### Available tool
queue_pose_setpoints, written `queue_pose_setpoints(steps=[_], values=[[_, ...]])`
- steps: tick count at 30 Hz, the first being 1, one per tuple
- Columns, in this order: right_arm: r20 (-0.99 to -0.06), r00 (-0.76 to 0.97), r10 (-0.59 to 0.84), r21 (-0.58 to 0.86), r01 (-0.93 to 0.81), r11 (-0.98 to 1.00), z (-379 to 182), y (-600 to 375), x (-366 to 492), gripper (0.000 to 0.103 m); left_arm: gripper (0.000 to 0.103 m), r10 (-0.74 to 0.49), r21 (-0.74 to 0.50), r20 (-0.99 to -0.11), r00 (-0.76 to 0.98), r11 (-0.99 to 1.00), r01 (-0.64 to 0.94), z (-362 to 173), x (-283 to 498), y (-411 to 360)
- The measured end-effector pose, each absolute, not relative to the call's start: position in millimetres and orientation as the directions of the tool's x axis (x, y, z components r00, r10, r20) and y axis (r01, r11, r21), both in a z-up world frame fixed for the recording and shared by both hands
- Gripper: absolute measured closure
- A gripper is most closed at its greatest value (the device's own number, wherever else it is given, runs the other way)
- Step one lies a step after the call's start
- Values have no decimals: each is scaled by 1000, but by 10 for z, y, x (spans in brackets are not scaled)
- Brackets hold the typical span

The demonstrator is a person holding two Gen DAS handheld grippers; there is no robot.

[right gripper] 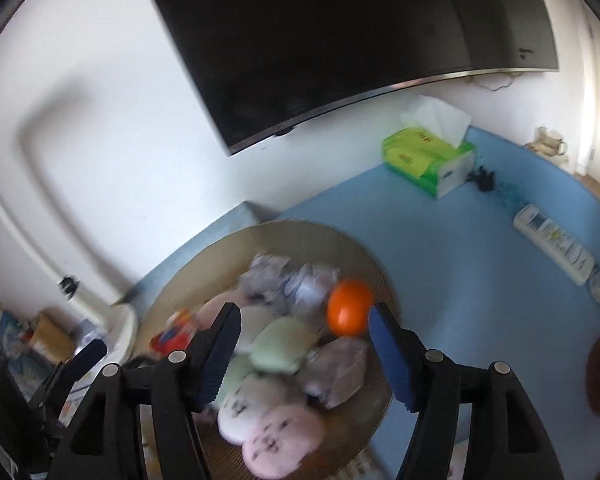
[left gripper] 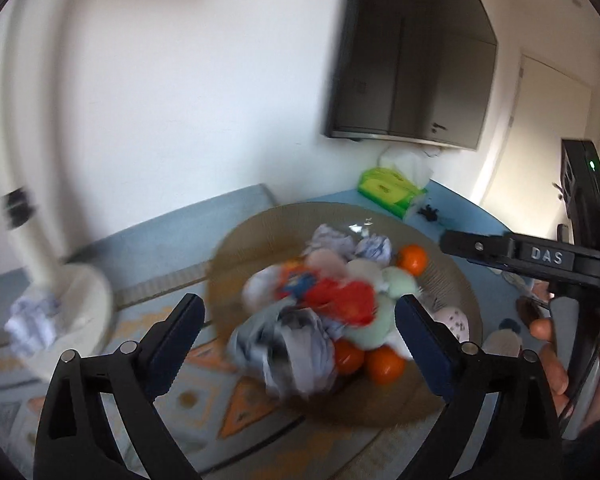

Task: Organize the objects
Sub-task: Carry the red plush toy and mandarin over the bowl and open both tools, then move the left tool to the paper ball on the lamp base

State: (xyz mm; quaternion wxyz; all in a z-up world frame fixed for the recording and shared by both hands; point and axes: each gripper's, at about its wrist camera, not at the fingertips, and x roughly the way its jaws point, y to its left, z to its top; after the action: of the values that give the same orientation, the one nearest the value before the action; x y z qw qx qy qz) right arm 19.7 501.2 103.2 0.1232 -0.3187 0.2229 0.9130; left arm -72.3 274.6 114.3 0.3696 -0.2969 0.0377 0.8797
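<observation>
Above the round woven tray (left gripper: 260, 232) piled with crumpled cloths (left gripper: 288, 344), soft pastel pads and oranges (right gripper: 349, 307), left gripper (left gripper: 300, 320) and right gripper (right gripper: 302, 344) hover, jaws spread, empty. Judged: between picks; next, choose one item and close on it.

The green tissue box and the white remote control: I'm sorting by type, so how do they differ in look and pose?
The green tissue box is a bright, blocky carton with white tissue sticking up from its top; the white remote control is a flat, slim bar with small buttons. The tissue box sits near the wall under the dark screen; the remote control lies further out, toward the right edge. Both rest on the blue surface, outside the round woven tray.
</observation>
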Motion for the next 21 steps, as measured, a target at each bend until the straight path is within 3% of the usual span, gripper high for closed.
queue_pose_setpoints(steps=[9, 13, 17, 21], values=[[-546, -829, -119, 301, -61, -952, 1285, 3786, 527, 36, 1, 552, -299, -512, -658, -833, -466, 1134, -226, 1121], [-571, -806, -160, 189, 61, -980, 1072, 2965, 547, 20, 1, 413, -274, -548, -727, -910, -310, 879, -101, 497], [-654, -736, -172, 152, 95, -984, 583, 2413, 394, 20, 1, 273, -247, -593, -758, -957, -152, 579, -135, 50], [-708, -690, -154, 169, 45, -985, 185, 2294, 257, 20, 1, 292, -329, -620, -728, -940, -97, 335, -190, -180]])
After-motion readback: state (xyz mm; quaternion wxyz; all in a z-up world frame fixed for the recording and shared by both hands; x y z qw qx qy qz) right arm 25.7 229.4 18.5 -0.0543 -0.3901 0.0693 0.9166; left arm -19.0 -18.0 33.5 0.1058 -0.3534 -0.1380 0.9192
